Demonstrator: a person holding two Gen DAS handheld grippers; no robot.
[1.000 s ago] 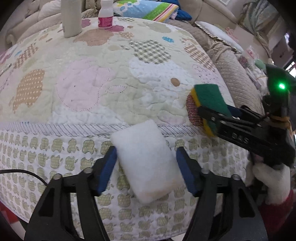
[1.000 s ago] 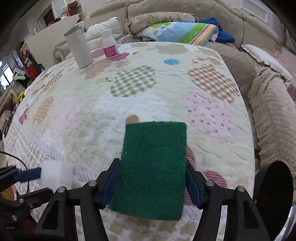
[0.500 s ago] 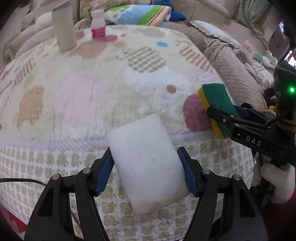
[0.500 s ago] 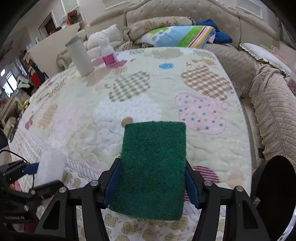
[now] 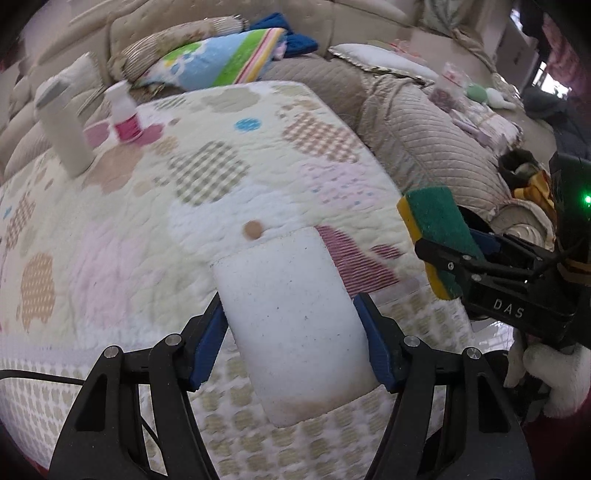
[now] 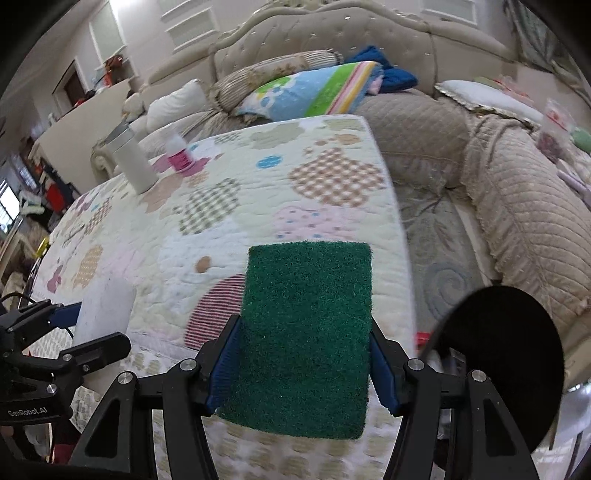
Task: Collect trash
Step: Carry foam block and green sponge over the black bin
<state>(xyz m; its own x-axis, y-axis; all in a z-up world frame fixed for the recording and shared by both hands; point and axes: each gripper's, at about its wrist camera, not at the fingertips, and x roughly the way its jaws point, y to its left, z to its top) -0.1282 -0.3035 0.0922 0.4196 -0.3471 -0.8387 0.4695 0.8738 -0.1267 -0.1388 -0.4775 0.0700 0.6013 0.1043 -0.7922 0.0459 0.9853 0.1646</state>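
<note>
Both pickups done: white sponge clamped in left jaws, green scourer in right; binning left, possibly at dark bin lower right.

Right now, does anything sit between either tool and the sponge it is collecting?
No. The left tool is already clamped on the white sponge, the right tool on the green sponge; nothing visible lies between.

Ahead of your grippers: table under a quilted patchwork cloth; beyond it a beige tufted sofa with a striped cushion and blue cloth; quilted seat to your right; pale panelled wall behind, daylight at far left
</note>
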